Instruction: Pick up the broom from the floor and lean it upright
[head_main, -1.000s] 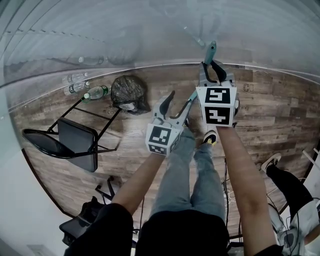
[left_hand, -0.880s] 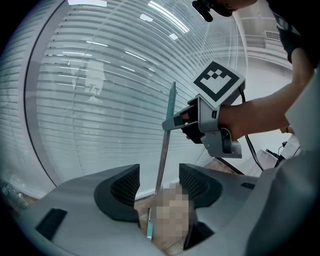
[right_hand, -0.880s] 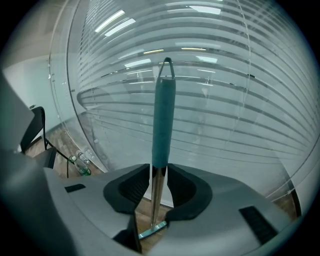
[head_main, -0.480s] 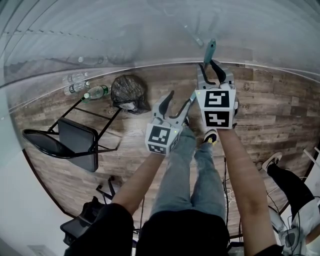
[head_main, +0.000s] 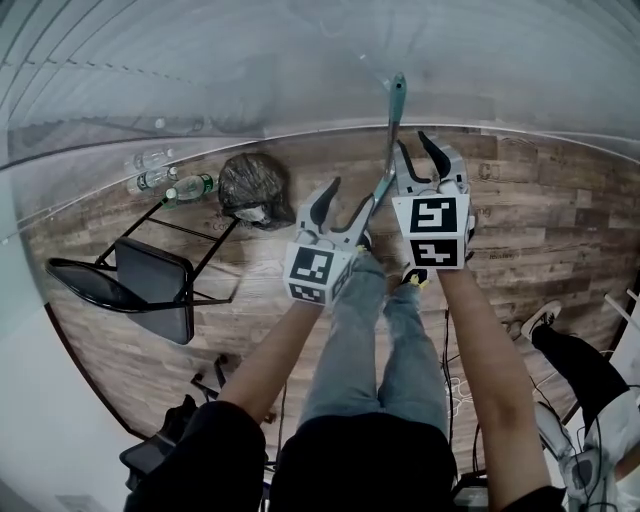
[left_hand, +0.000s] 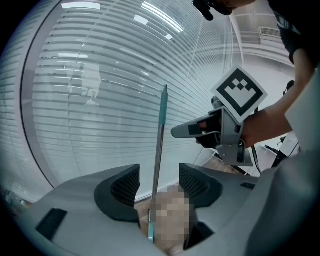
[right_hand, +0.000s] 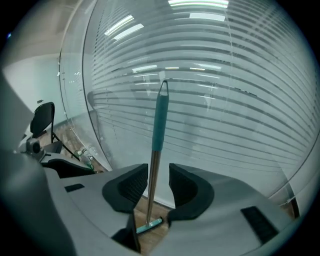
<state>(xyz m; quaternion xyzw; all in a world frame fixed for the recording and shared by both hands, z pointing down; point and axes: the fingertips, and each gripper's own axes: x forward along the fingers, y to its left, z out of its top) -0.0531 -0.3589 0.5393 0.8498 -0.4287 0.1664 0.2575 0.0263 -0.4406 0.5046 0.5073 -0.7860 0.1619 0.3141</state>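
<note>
The broom (head_main: 391, 135), a thin metal handle with a teal grip, stands upright with its top against the slatted glass wall. Its teal head (right_hand: 149, 226) rests on the wood floor. My right gripper (head_main: 417, 152) is open just right of the handle; its jaws have just been opening. In the right gripper view the handle (right_hand: 155, 155) stands in the gap ahead, and neither pad presses on it. My left gripper (head_main: 348, 200) is open, lower and to the left. The handle (left_hand: 159, 145) rises beyond its spread jaws, untouched.
A black folding chair (head_main: 140, 285) stands at the left. A dark bag (head_main: 255, 185) and several plastic bottles (head_main: 188, 186) lie along the wall's foot. Another person's legs and shoe (head_main: 542, 322) are at the right, with cables on the floor.
The right gripper's jaws have spread and drawn back off the handle, a little to the right. The broom's top now stands higher against the wall. The left gripper has hardly moved.
</note>
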